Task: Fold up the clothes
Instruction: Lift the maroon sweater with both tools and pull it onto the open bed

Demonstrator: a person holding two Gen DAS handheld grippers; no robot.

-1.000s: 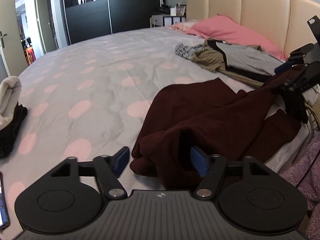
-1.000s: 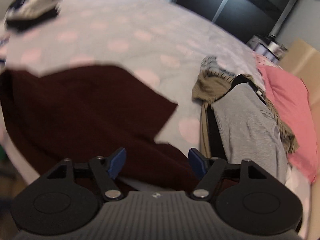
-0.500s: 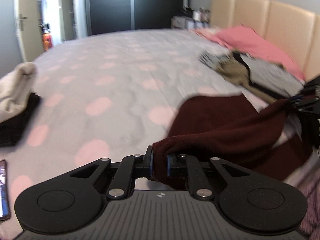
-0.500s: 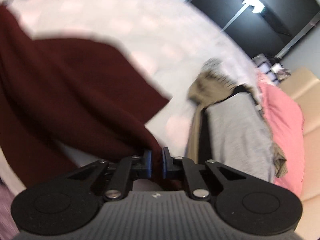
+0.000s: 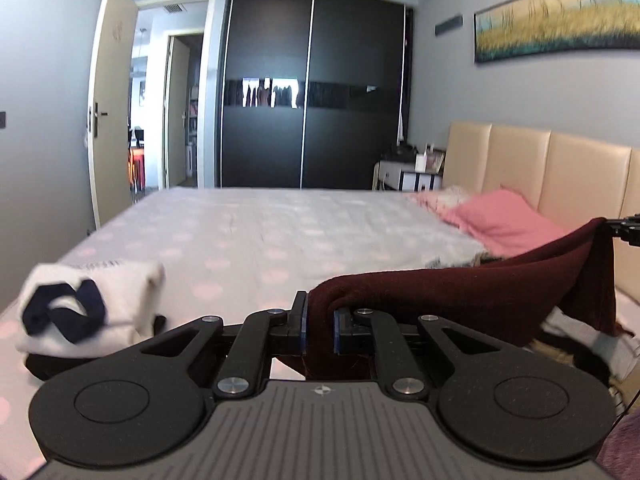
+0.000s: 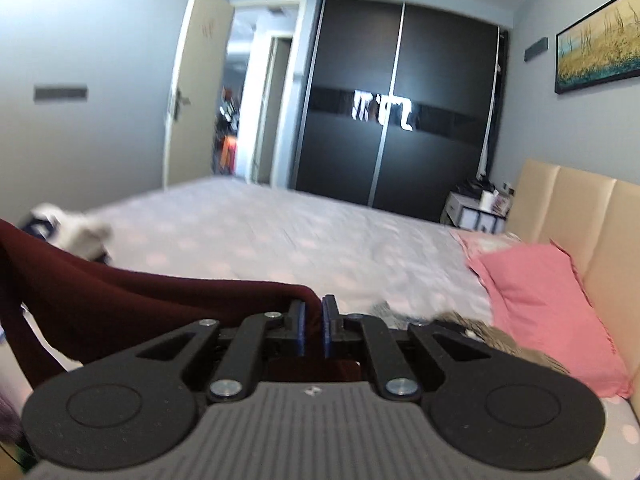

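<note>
Since the earlier frames both grippers have closed on the dark red garment [image 5: 460, 296] and lifted it up from the bed [image 5: 280, 232], so that the cameras now look across the room and not down on the bedcover. The garment hangs between the two grippers, above the near edge of the bed, and its upper edge sags a little in the middle.

The left gripper [image 5: 319, 326] has its fingers almost together, with only a thick fold of the red cloth pressed between the blue pads. From there the cloth goes up to the right, to the right gripper [image 5: 624, 230], which shows at the picture's edge holding the other corner; a part of the garment falls down under it. In the right wrist view the right gripper [image 6: 312, 326] is also nearly closed. The red cloth [image 6: 140, 304] comes over its left finger and goes down behind the pads, so the grip itself is partly hidden, but the cloth is held there.

Under the lifted garment, at the right side of the bed, lies a heap of other clothes [image 5: 580, 340], grey and brownish. A pink pillow [image 5: 504, 220] lies against the beige headboard [image 5: 560, 168]. At the left side of the bed there is a folded white garment with a dark blue part [image 5: 80, 312], lying on something black. Behind the bed stand a dark wardrobe [image 5: 312, 92] with sliding doors and an open door [image 5: 108, 112]
</note>
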